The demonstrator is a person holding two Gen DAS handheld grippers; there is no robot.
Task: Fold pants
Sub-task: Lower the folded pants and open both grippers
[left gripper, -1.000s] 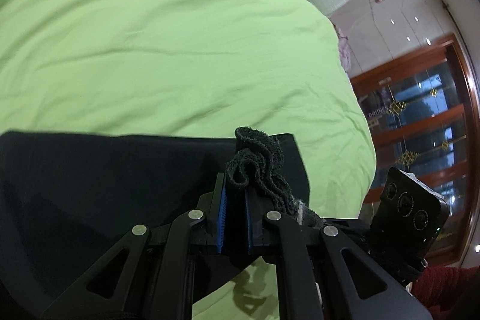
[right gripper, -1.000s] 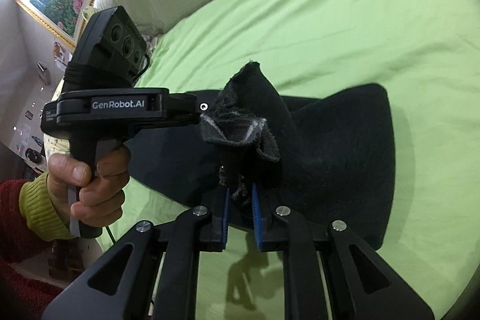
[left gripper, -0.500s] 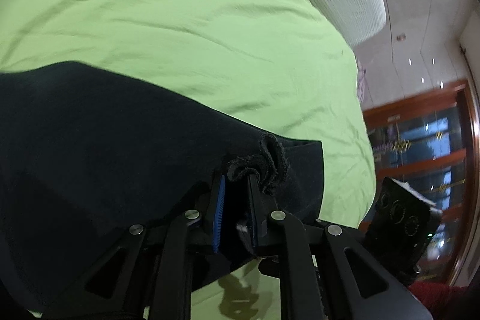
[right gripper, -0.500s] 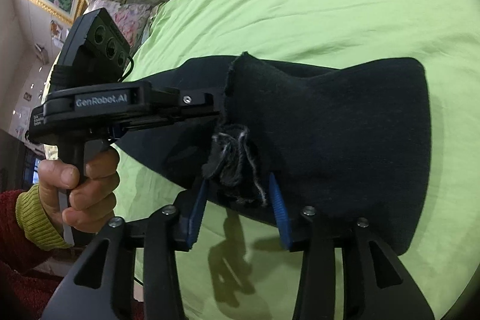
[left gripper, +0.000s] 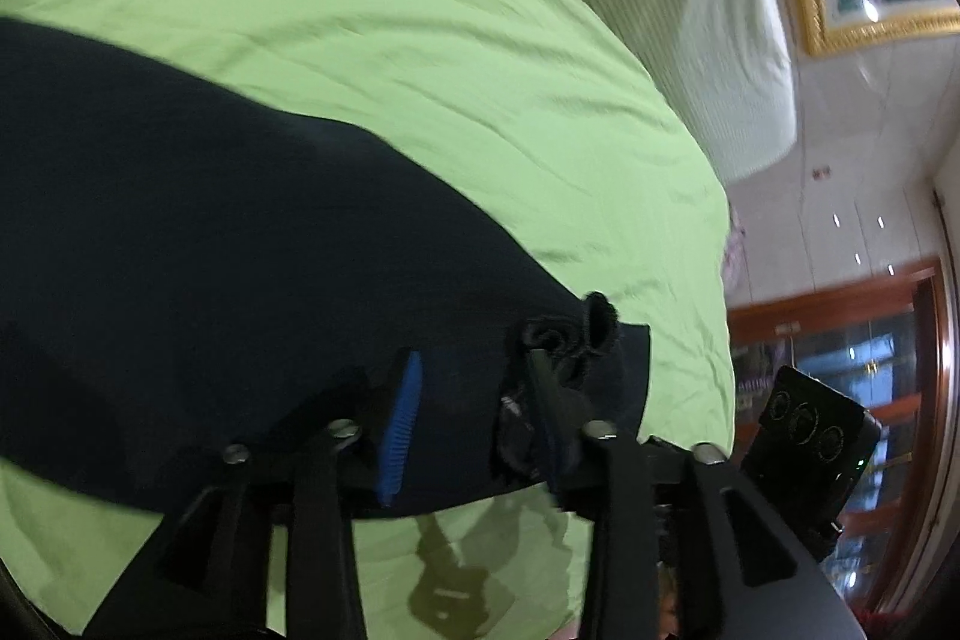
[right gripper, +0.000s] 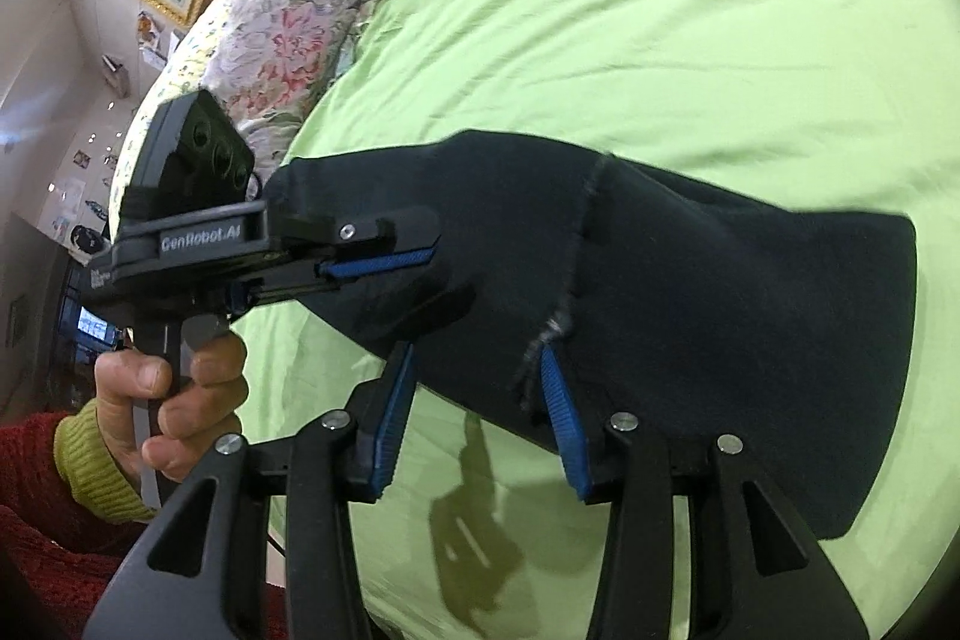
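Since both claws stand spread with nothing between the pads, this reads as a release step: the fold looks laid and the cloth is left to rest on its own. The black pants (right gripper: 690, 292) lie flat on the green bedsheet (right gripper: 690, 40), near the bed edge closest to the person, stretched across both views.

Left claw (left gripper: 474, 400): jaws apart, blue pad (left gripper: 399, 430) on one side clear of the cloth. A bunched bit of hem or waistband (left gripper: 570, 340) sits scrunched at the other finger's tip, touching or just over it; cannot tell if it is snagged there. No pinch, anyway.

Right claw (right gripper: 474, 400): wide open, hovering at the near edge of the pants, blue pads either side of a frayed grey seam (right gripper: 576, 280) running up the cloth. Seam lies between the fingers, not gripped.

In the right view the left claw (right gripper: 384, 259) shows side-on, held by the left hand (right gripper: 174, 400) in a red sleeve with yellow-green cuff, low over the pants' end near the floral pillow (right gripper: 270, 34). The two claws sit near each other at the same edge, probably because both carried one end over together.

Judgement: one fold down, more likely needed; the bunched corner wants smoothing. Risk: cloth catching on the left finger and dragging when it backs off. Soft knit, will slump, not hold a crease.
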